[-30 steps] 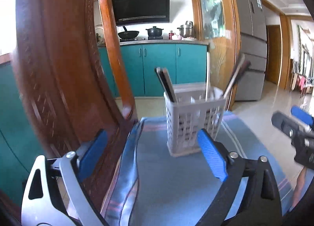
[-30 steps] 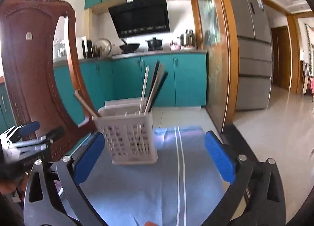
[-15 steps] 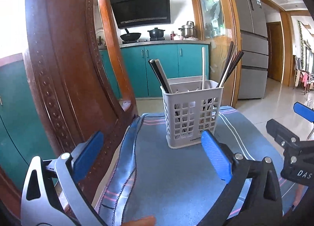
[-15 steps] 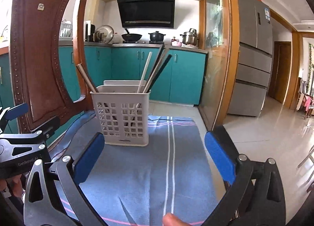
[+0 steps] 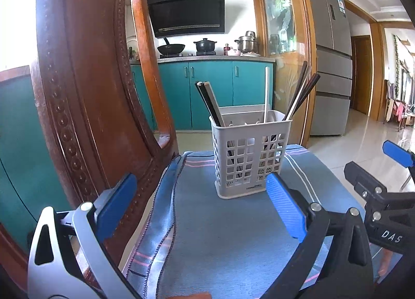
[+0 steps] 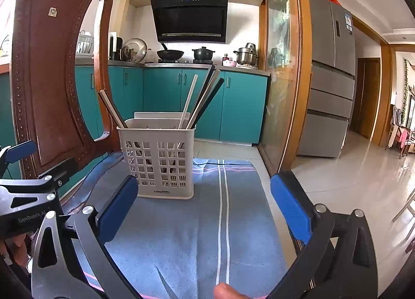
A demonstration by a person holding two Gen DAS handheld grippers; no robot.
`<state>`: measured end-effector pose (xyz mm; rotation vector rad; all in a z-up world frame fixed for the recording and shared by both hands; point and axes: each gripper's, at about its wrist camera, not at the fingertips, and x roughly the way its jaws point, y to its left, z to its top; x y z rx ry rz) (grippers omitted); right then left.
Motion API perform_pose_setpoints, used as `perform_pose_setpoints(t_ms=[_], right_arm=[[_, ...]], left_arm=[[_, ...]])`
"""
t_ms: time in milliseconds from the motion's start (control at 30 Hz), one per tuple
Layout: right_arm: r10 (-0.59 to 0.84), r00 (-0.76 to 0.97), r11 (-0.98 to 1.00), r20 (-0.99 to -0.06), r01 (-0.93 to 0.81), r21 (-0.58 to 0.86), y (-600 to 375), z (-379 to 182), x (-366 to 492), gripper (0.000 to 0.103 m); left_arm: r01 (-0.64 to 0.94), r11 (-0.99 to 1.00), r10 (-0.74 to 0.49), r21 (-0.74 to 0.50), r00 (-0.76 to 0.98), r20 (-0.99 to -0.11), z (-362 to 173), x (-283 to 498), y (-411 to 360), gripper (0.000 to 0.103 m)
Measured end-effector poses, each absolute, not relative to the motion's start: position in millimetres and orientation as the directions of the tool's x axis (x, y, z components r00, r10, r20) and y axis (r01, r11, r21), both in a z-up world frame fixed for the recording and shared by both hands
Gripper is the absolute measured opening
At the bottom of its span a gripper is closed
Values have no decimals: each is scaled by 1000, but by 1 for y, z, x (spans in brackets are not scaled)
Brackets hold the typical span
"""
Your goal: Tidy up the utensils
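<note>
Both grippers stand with jaws spread wide and hold nothing: the left gripper [image 5: 199, 210] and the right gripper [image 6: 205, 208] each show only blue cloth [image 6: 181, 234] between the blue pads. A utensil basket [image 5: 250, 156] of pale perforated plastic stands upright on the cloth, ahead of both grippers and touching neither. Several chopsticks [image 5: 301, 94] lean out of it: dark ones to the right, a dark pair [image 5: 208, 102] to the left and one white stick [image 5: 266, 96] nearly upright in the middle (how many in all, I cannot tell). Close on the left a carved wooden chair back [image 5: 77, 107] rises beside the cloth, and the cloth's left edge lies in folds against it, so there is little room on that side. In the right wrist view the cloth's right edge ends just beside that gripper's right pad [image 6: 290, 208], with tiled floor [image 6: 350, 169] beyond. Between the basket and the grippers the cloth lies flat and bare. A fingertip [image 6: 225, 290] shows at the bottom edge of the right wrist view.
</note>
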<state>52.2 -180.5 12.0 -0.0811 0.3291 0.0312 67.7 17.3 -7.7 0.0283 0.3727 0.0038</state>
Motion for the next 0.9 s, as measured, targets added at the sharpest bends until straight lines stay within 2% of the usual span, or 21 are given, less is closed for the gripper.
perform_pose_setpoints(t_ms=[900], right_arm=[[13,942,994,-336,-48,-98,-177,8,54,100]], left_arm=[[2,999,10,33,929,-370,-10,69,12,99]])
